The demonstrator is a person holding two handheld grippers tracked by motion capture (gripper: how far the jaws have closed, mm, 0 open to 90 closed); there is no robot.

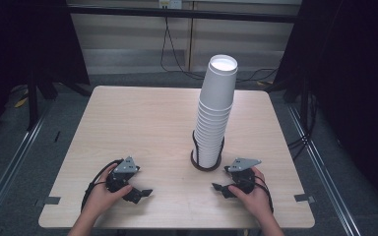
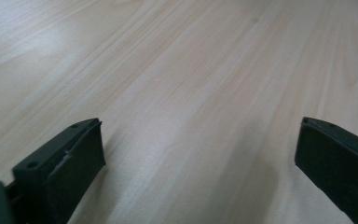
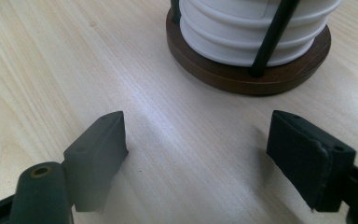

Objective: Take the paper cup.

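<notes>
You are resting both grippers low on the wooden table [image 1: 142,123], nothing grasped; your left gripper [image 2: 198,154] is gaping wide over bare wood; your right gripper [image 3: 196,149] is spread, facing the stack of white paper cups [image 1: 215,113] in its dark round holder [image 3: 242,77]; likely next, you are lifting the top cup.

No text, label, brand or number is readable anywhere: the small sign at the far wall is too blurred.
</notes>
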